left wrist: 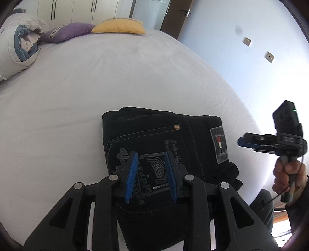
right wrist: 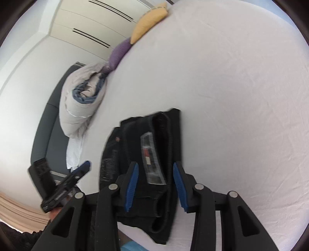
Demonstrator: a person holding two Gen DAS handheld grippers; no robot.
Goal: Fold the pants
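Plainly one folded pants on bed; two tools, left tool and right tool, agape.

The pants are black denim with pale contrast stitching, grey embroidered lettering and a line-drawn emblem on the back pocket, a copper-coloured rivet, and a grey waistband patch carrying a small red, white and dark flag mark. The bed sheet is plain pale lilac-white. At its far side lie a mustard-yellow cushion, a purple cushion with a pale motif, and a rolled beige duvet lined in dusty blue. Both the left gripper and right gripper are black with bright blue ribbed pads. The wardrobe doors are cream with thin black handles.
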